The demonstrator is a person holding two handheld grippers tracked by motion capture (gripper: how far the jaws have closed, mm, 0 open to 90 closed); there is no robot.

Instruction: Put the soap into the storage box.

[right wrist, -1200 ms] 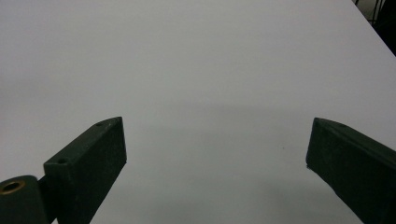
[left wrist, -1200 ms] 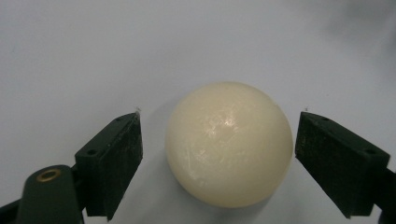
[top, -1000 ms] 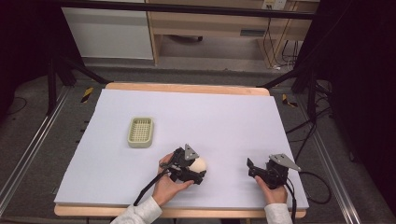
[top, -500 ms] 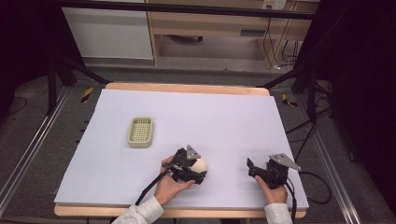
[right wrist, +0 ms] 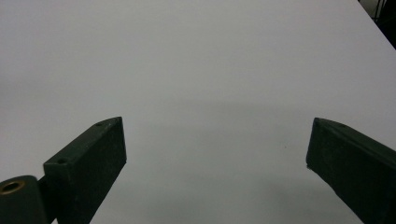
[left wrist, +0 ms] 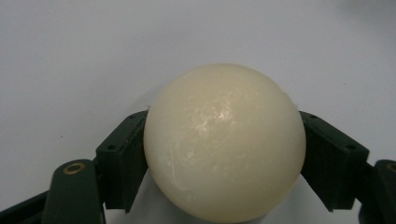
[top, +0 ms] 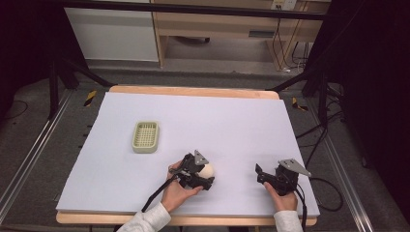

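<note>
White sheet (top: pixel 232 121) covered the table where I worked. Up and left of my tongs sat the basket (top: pixel 145 137), well apart. My left gripper (left wrist: pixel 224 154) had both jaws pressed on the ball (left wrist: pixel 225 142), low by the sheet, hand tipped inward. I judged a steady squeeze and level lift best. My right gripper (right wrist: pixel 215 154) rested wide open, holding nothing.

High view: fixed above the near edge, facing forward and down over the whole white-covered wooden table (top: pixel 232 121). Left gripper view: close, low along its jaws over that sheet (left wrist: pixel 70 56). Right gripper view: likewise low, facing open sheet (right wrist: pixel 196 70)
</note>
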